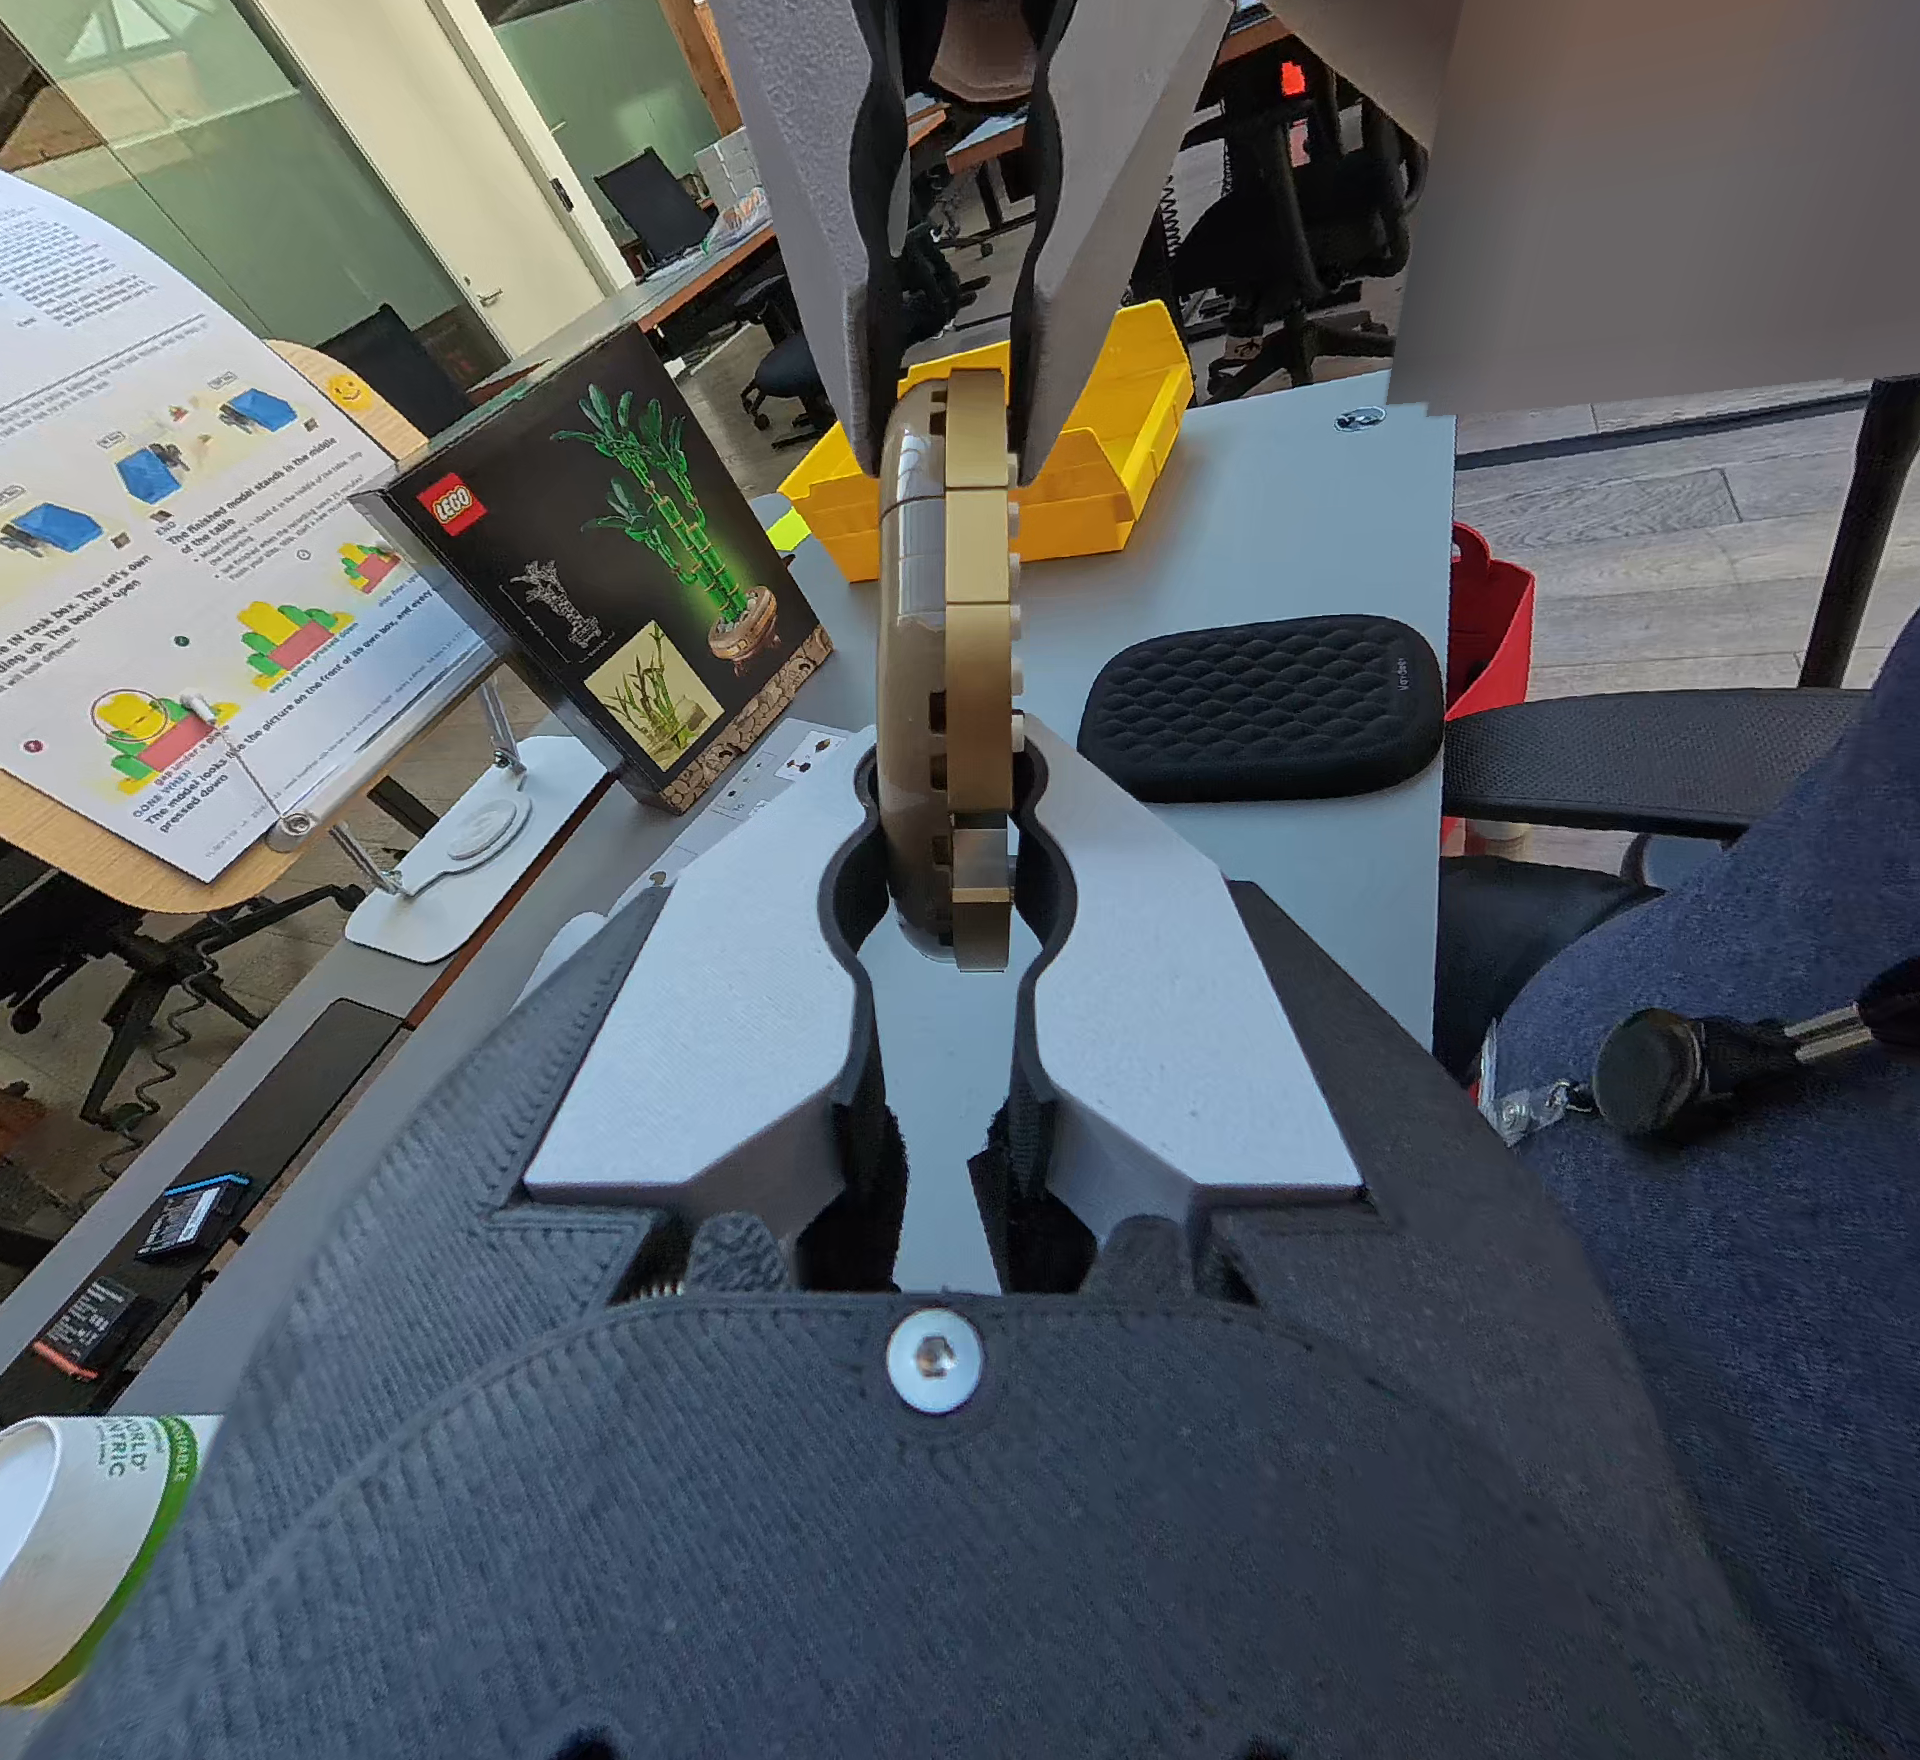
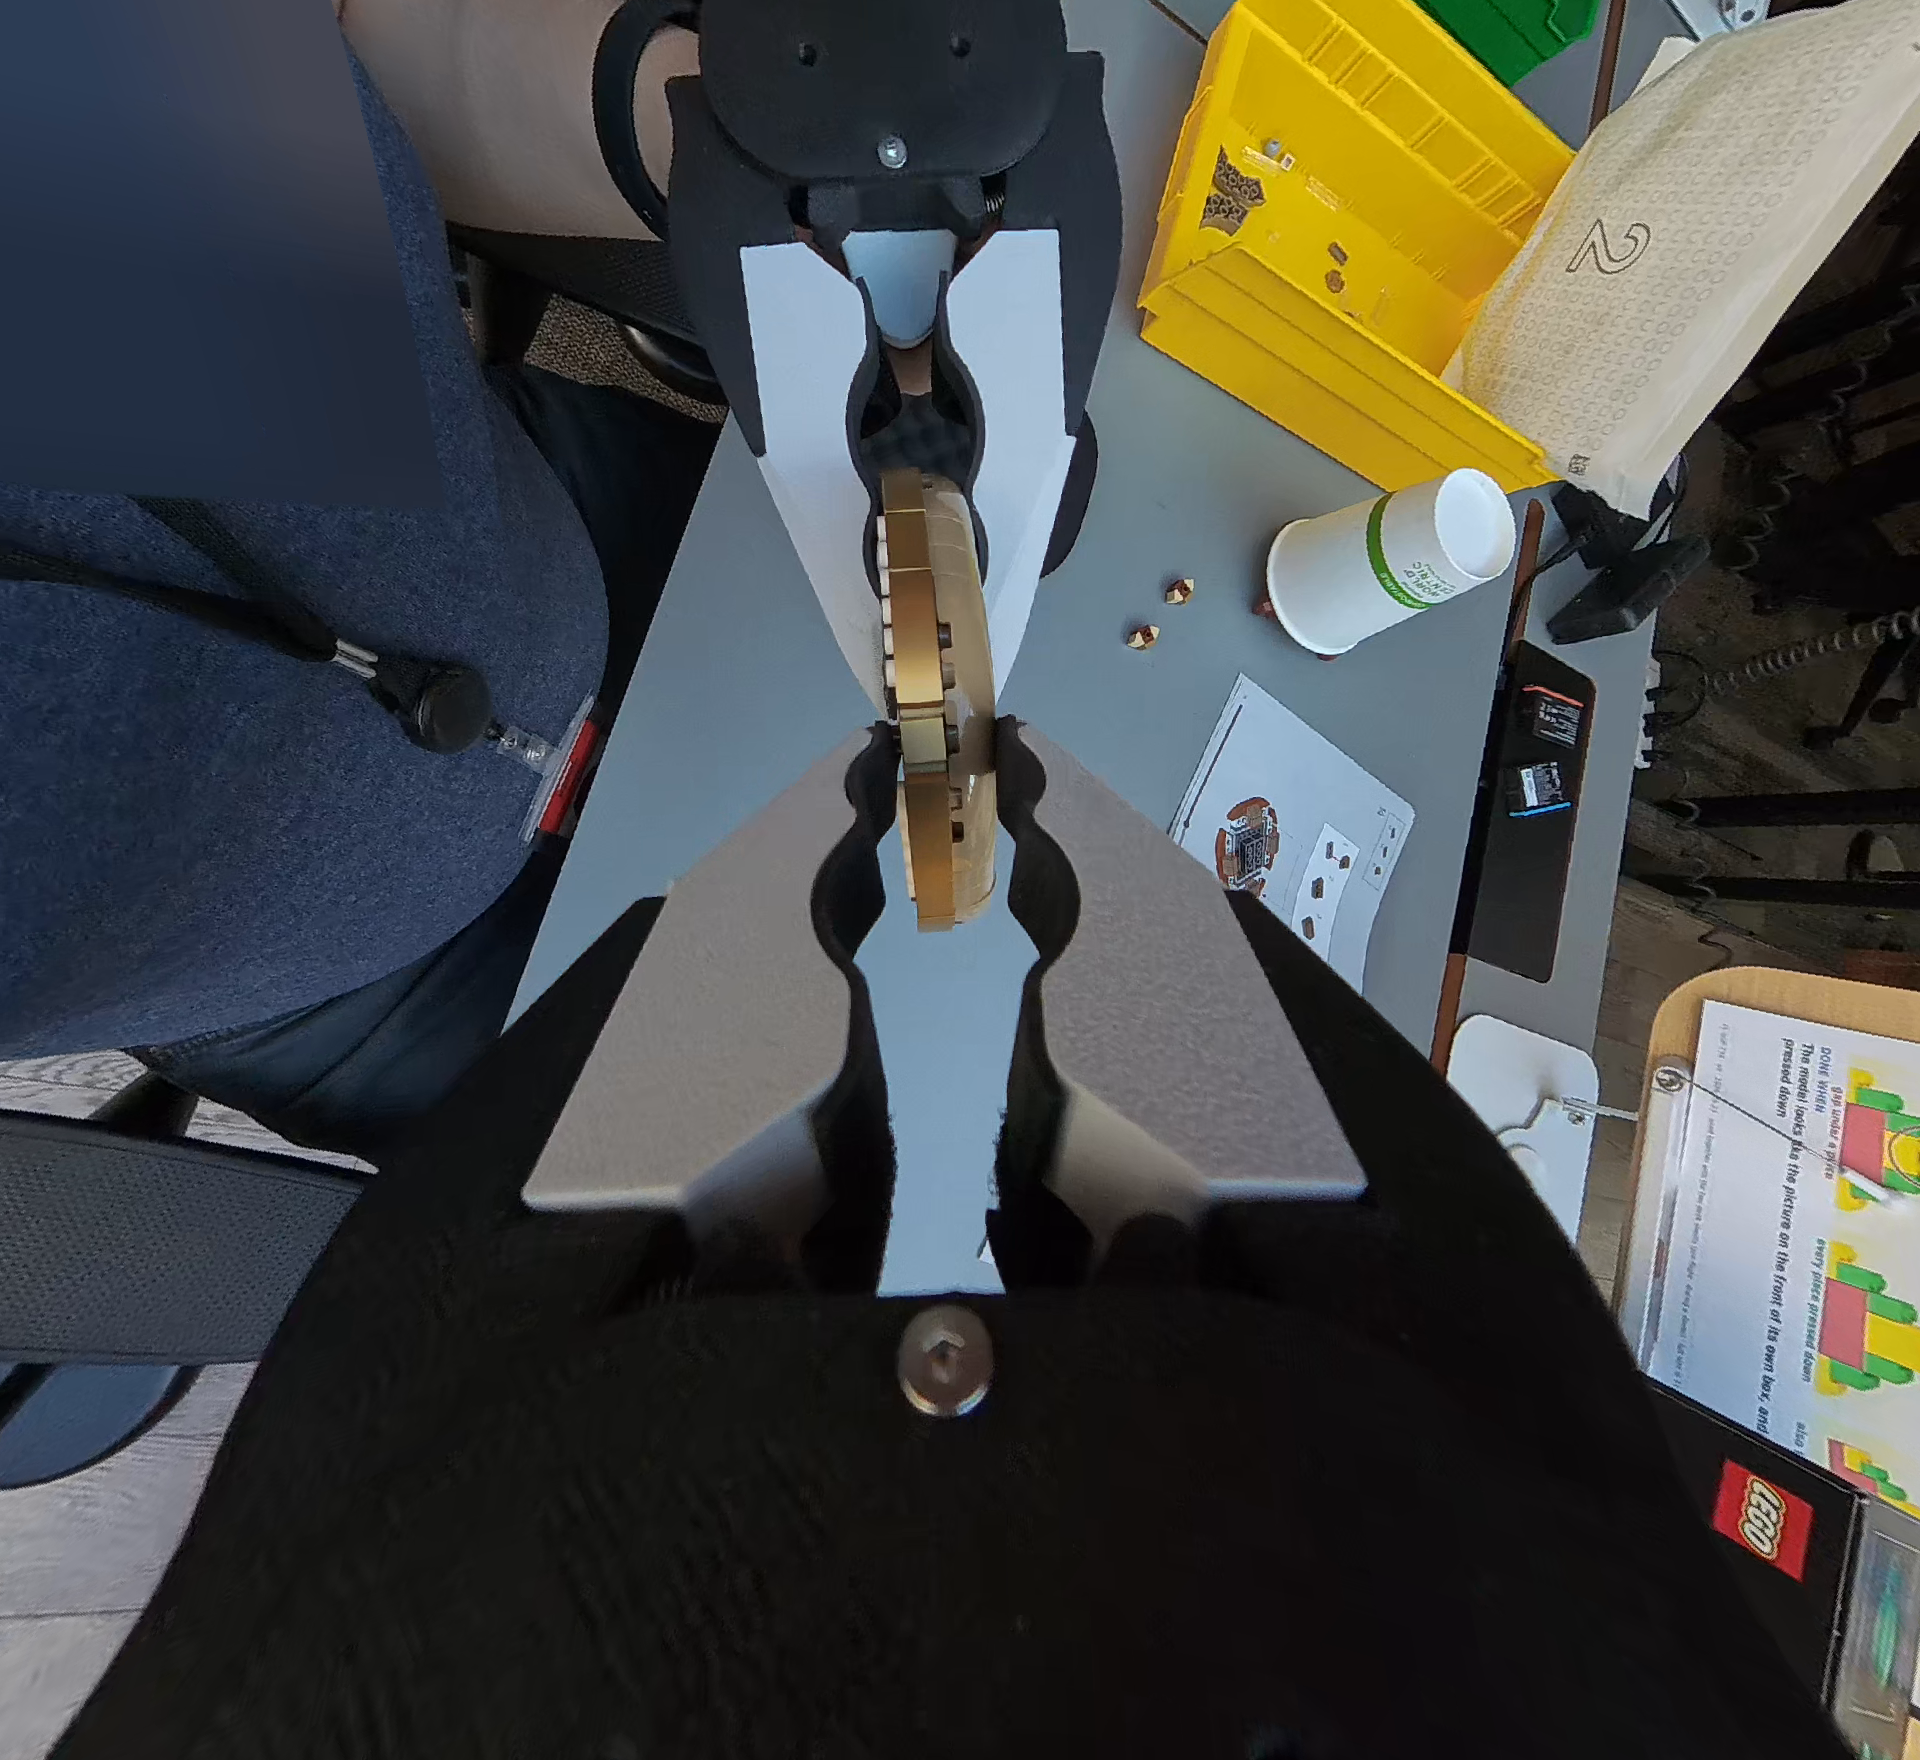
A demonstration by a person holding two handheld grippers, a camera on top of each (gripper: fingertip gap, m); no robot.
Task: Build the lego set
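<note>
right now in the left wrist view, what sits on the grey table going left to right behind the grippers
Instruction sheet on its stand → lego box → gold and tan round lego assembly held edge-on by both grippers → black padded rest. The yellow bin overlaps the assembly, so it is left out.

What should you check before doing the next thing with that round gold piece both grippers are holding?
1. Left gripper shut on the round gold piece: ok.
2. Right gripper shut on its other edge: ok.
3. Piece held up off the grey table: ok.
4. Small loose bricks lying within view beside the paper cup: ok.
5. Instruction sheet open on the table: ok.
6. All bricks pressed fully down: cannot tell.
</note>
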